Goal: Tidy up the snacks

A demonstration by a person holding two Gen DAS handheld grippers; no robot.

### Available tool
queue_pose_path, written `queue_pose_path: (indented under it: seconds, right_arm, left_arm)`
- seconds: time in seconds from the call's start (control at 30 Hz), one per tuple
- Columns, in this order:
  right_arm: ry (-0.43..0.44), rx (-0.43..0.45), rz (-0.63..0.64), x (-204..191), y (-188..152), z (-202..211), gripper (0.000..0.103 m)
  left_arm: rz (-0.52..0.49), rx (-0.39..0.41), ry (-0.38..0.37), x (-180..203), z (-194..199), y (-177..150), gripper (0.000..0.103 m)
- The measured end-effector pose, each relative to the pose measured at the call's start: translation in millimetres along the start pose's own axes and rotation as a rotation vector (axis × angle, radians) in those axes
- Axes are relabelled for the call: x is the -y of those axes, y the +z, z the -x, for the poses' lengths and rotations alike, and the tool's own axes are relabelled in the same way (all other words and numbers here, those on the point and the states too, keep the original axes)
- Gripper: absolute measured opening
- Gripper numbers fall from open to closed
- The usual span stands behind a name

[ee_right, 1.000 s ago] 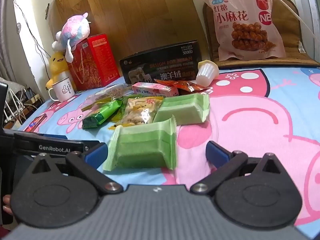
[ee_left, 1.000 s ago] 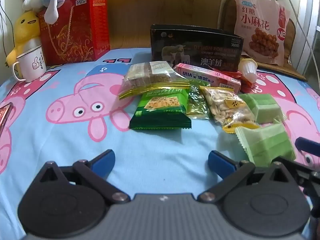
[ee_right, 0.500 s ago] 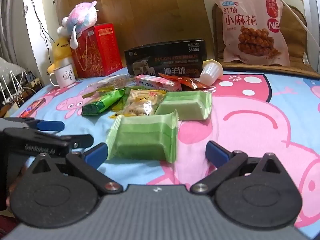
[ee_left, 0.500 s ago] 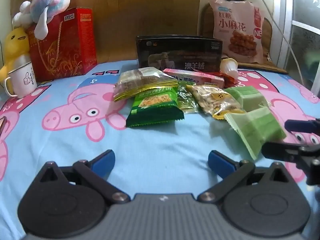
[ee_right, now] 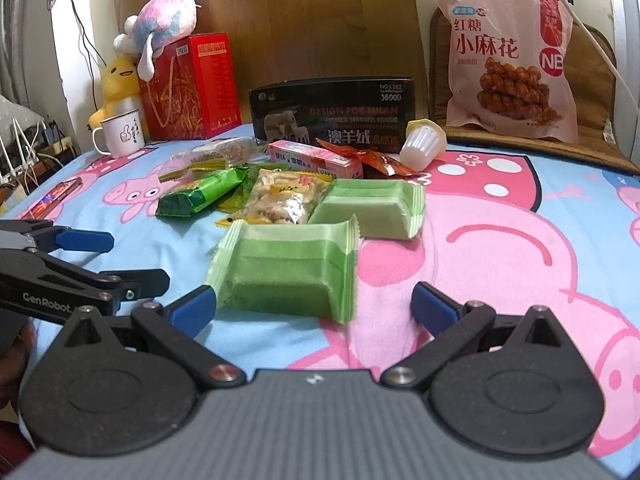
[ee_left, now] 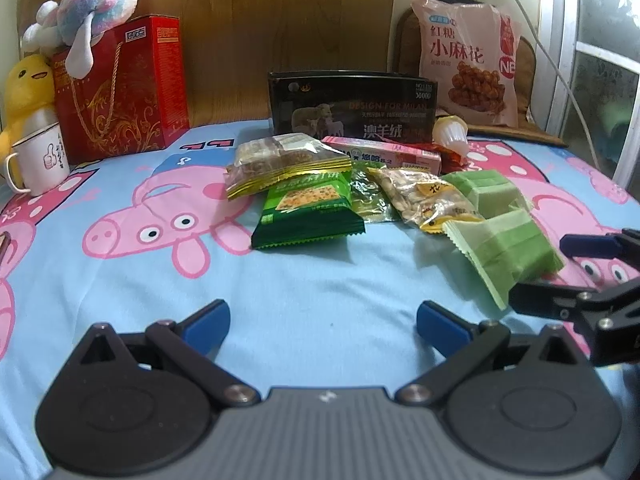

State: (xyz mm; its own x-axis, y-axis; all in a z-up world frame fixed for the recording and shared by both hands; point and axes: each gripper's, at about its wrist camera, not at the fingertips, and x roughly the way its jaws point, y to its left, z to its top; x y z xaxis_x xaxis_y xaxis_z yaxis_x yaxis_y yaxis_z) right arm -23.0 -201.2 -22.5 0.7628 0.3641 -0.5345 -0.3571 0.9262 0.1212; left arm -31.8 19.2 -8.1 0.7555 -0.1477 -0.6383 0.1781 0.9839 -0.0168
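Note:
Several snack packs lie in a pile on the pig-print sheet: a dark green cracker pack (ee_left: 306, 212), a clear nut bar pack (ee_left: 280, 160), a peanut bag (ee_left: 424, 200), a pink candy box (ee_left: 384, 154) and two light green packs. The nearer light green pack (ee_right: 288, 268) lies just ahead of my open, empty right gripper (ee_right: 312, 308). The farther light green pack (ee_right: 372, 208) sits behind it. My left gripper (ee_left: 322, 322) is open and empty over bare sheet, short of the pile. The right gripper also shows in the left wrist view (ee_left: 560, 272).
A black box (ee_left: 352, 110) stands behind the pile. A large pink snack bag (ee_left: 468, 64) leans at the back right. A red gift box (ee_left: 120, 88), plush toys and a white mug (ee_left: 40, 158) stand at the back left. A jelly cup (ee_right: 422, 144) lies by the black box.
Both grippers have pulled back and levelled, so the pile looks a little farther off. The right gripper now shows more in the left wrist view. No snack has moved.

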Motion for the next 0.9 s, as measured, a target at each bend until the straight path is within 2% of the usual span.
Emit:
queue_pose_path:
  seconds: [0.13, 0.43, 0.9]
  right_arm:
    - [-0.016, -0.007, 0.017, -3.2, 0.5, -1.3, 0.103]
    - [-0.020, -0.009, 0.021, -3.1, 0.9, -1.8, 0.103]
    - [0.003, 0.012, -0.010, 1.2, -1.3, 2.2, 0.103]
  left_arm:
    - [0.018, 0.011, -0.025, -5.5, 2.1, -0.7, 0.103]
    - [0.006, 0.014, -0.028, -3.8, 2.0, -0.8, 0.103]
    - [-0.026, 0.004, 0.014, 3.3, -0.8, -1.0, 0.103]
